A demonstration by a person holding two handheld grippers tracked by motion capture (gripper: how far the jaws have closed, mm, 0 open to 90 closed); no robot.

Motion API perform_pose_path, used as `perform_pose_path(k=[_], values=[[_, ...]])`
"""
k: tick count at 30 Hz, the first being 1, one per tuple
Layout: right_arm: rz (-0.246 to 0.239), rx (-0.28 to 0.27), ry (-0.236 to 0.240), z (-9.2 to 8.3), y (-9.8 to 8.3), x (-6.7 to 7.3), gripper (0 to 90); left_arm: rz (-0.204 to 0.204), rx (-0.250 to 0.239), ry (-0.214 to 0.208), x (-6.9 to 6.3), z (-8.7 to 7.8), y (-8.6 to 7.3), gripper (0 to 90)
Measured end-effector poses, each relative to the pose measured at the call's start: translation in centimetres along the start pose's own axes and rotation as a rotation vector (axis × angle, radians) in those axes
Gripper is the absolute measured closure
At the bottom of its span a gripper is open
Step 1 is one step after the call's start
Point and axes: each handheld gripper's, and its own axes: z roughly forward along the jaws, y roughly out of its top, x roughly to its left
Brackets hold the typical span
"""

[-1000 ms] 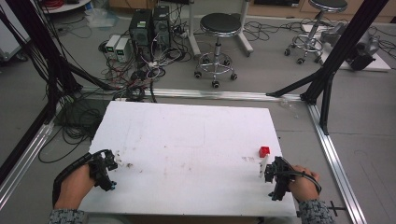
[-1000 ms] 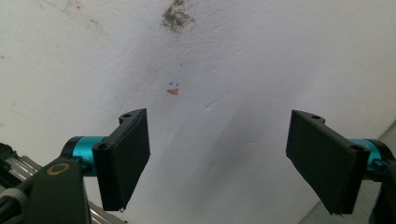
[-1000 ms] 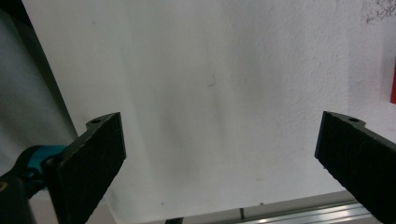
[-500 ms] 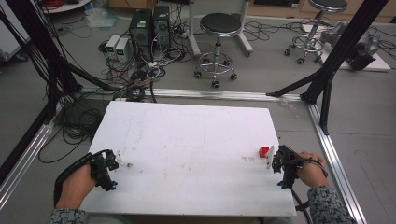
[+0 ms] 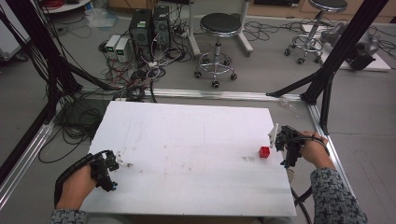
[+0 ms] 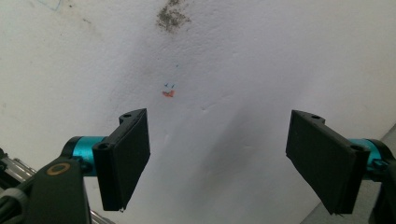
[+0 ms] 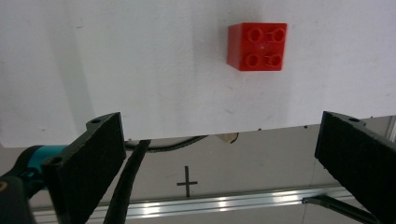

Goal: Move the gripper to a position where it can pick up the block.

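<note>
A small red brick [image 5: 264, 152] with four studs lies on the white table [image 5: 196, 140] near its right edge. My right gripper [image 5: 283, 145] is held just to the right of it, over the table's edge, a small gap apart. In the right gripper view the red brick [image 7: 258, 45] lies ahead, beyond the wide-open jaws of the right gripper [image 7: 224, 163], with nothing between them. My left gripper [image 5: 106, 170] rests at the table's front left corner. In its own view the left gripper [image 6: 224, 158] stands open above bare white surface.
A grey smudge [image 6: 173, 16] and a tiny red mark [image 6: 168, 93] spot the table by the left gripper. Aluminium rails [image 5: 327, 140] frame the table. Beyond it stand a stool [image 5: 219, 28], computer boxes [image 5: 149, 28] and tangled cables [image 5: 135, 74].
My right gripper has moved away from the person along the table's right edge and now sits level with the red brick. The left gripper has stayed put.
</note>
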Motion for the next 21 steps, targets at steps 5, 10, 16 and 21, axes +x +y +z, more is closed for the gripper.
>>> perform_pose_path(k=[5,10,16,21], values=[[0.006,0.003,0.014,1.0,-0.1,-2.0,1.0,-0.006,0.004,-0.003,0.0,0.0,0.1,22.0],[0.011,-0.007,0.028,2.0,0.0,-3.1,1.0,-0.002,0.006,0.0,-0.2,0.0,0.3,22.0],[0.002,-0.022,0.051,3.8,0.5,-4.0,1.0,0.0,0.005,-0.002,-0.2,0.2,0.4,22.0],[-0.004,-0.035,0.07,5.5,1.5,-4.4,1.0,-0.013,-0.007,-0.009,0.0,0.3,0.2,22.1]])
